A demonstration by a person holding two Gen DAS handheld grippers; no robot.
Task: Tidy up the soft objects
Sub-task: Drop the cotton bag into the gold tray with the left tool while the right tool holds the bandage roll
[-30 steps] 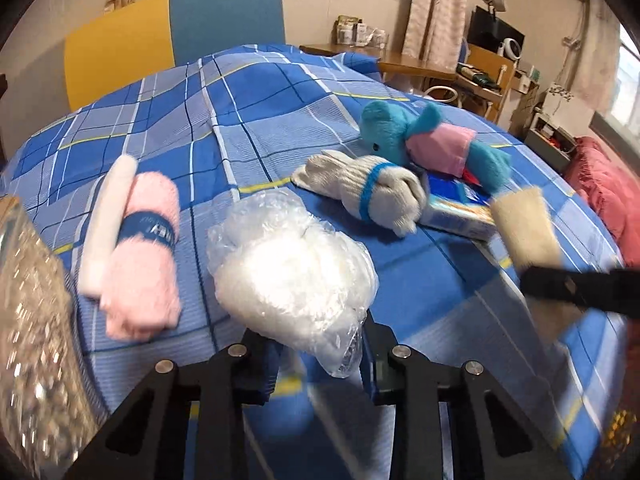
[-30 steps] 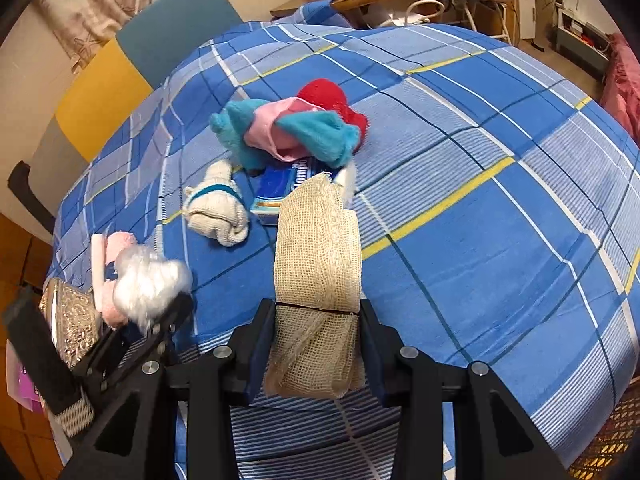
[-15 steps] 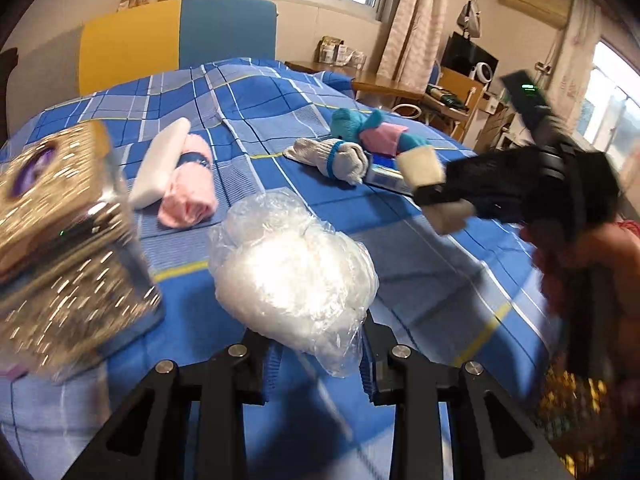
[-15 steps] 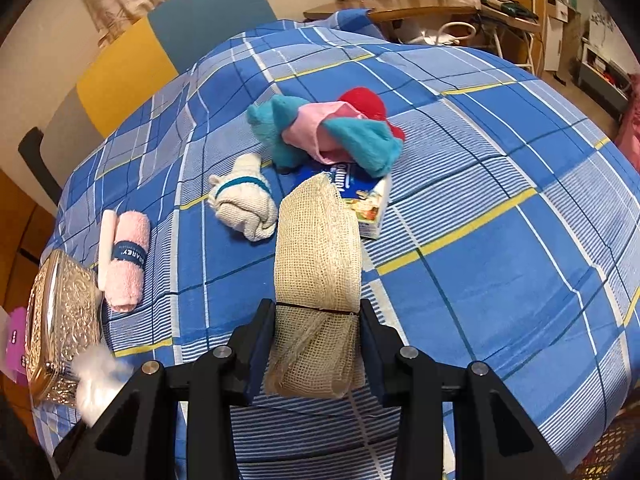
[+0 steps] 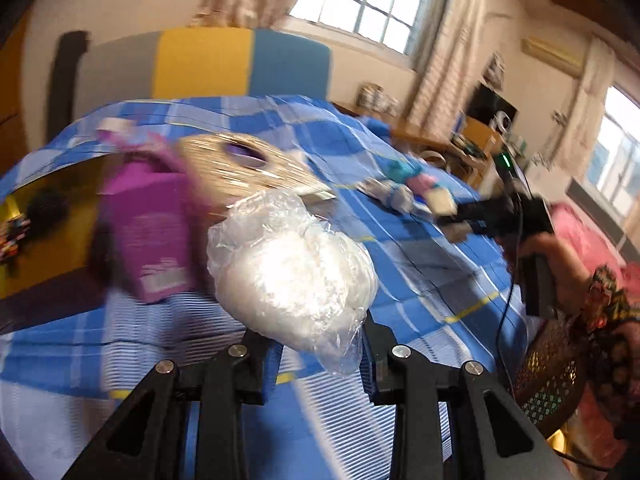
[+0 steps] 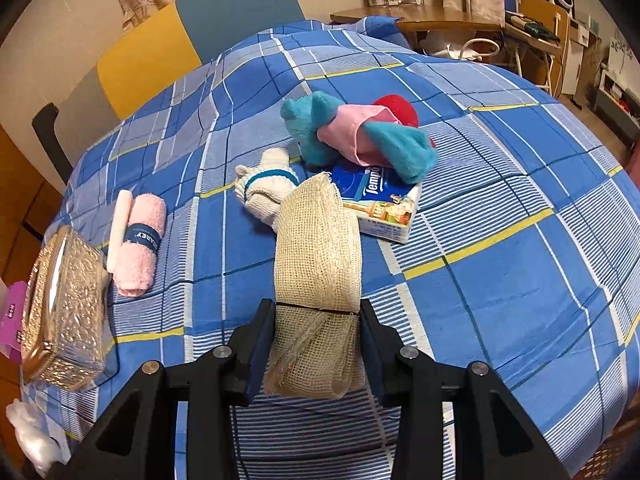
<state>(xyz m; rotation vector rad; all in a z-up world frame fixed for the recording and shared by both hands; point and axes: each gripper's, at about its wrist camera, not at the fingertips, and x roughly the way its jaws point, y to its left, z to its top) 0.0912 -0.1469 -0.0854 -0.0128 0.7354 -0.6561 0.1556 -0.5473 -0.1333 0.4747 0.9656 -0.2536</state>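
My left gripper is shut on a clear plastic bag of white fluff, held above the bed's near corner. In the right wrist view that bag shows at the lower left edge. My right gripper is shut on a roll of beige mesh bandage, held over the blue checked bedspread. On the bedspread lie a pink rolled towel beside a white stick, a white sock bundle, and a teal-and-pink plush with a red ball behind it.
A gold embossed box sits at the bed's left edge, with a purple packet beside it. A tissue pack lies under the plush. A person's hand holds the right gripper. Headboard, desk and chairs stand behind.
My left gripper has swung left and up with the bag, past the gold box to the bed's corner. The right gripper has rolled slightly and stayed over the same spot.
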